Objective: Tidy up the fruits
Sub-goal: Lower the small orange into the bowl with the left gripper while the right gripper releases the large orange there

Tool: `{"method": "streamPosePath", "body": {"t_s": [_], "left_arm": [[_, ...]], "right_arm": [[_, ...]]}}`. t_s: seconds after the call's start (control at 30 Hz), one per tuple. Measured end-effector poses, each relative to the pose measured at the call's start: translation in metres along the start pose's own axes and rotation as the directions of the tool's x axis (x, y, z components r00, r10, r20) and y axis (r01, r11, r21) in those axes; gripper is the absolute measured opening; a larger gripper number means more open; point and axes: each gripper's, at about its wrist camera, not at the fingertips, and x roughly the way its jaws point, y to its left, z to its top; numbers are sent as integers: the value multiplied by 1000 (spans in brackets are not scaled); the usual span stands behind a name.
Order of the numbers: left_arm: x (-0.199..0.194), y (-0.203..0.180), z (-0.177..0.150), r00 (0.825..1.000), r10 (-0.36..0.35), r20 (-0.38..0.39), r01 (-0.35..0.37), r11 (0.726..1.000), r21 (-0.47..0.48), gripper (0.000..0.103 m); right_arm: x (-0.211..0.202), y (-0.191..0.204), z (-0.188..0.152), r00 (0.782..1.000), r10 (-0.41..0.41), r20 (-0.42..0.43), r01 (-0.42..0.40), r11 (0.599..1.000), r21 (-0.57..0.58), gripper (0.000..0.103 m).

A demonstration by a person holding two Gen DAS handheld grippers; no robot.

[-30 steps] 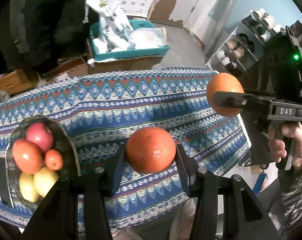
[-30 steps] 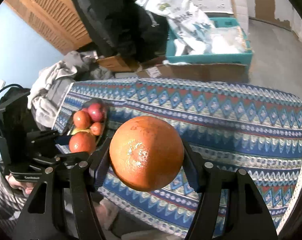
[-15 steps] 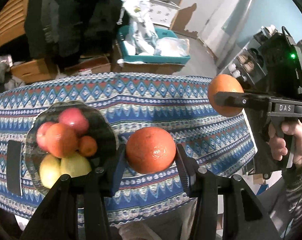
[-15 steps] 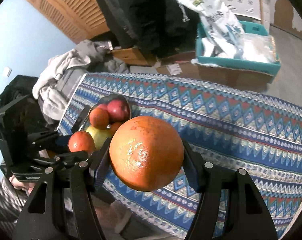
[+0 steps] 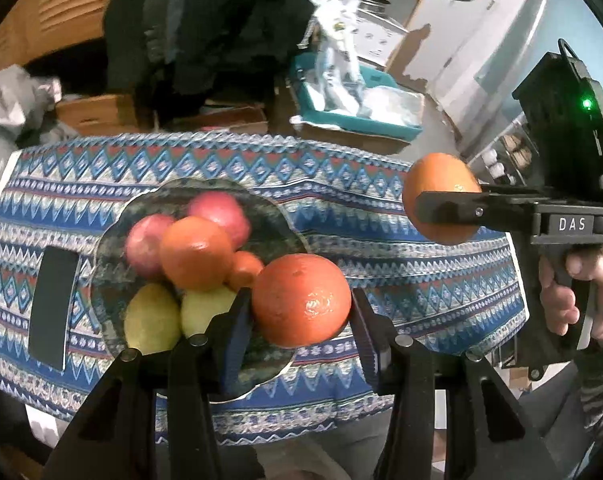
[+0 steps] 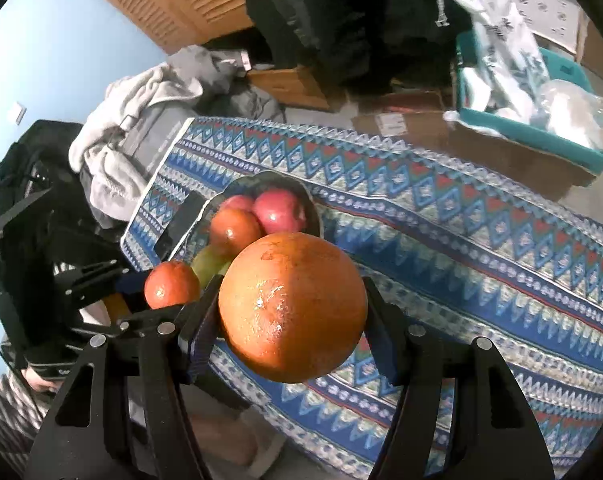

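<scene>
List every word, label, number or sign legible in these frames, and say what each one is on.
"DAS": white letters on the black body of the right gripper, seen from the left wrist.
Print on the white plastic bag in the teal bin: too blurred.
Label on the brown cardboard box: too small.
Nothing else readable.

Across the last second the left gripper (image 5: 301,312), with its orange (image 5: 301,300), is swung toward the glass bowl (image 5: 113,236). In the left wrist view the bowl is carried from the frame's left edge to just behind the left finger, and the dark flat object (image 5: 53,308) beside it is brought into sight. In the right wrist view the bowl (image 6: 313,204) is brought closer, directly behind the larger orange (image 6: 293,308).
</scene>
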Motion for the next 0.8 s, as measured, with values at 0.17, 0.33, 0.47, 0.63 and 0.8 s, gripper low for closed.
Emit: {"method": "streamPosePath", "body": {"t_s": [0.17,0.33,0.47,0.63,0.8], "left_arm": [[3,29,-4,1000,8,-10,-8,998,-66,49],[9,51,-7,999,42,-19,-44,993,-107,49],[17,66,-11,998,50,-42,-55,989,-140,49],[25,80,-17,997,41,-71,-53,982,-183,49],[35,84,-23,994,56,-97,-74,979,-189,49]], "right_arm": [[28,15,6,999,-13,-39,12,1000,-15,65],[54,25,8,996,-29,-84,27,999,-24,65],[75,34,6,992,-48,-117,43,998,-44,65],[95,39,4,986,-69,-149,61,997,-56,65],[114,42,1,980,-92,-179,81,994,-70,65]]}}
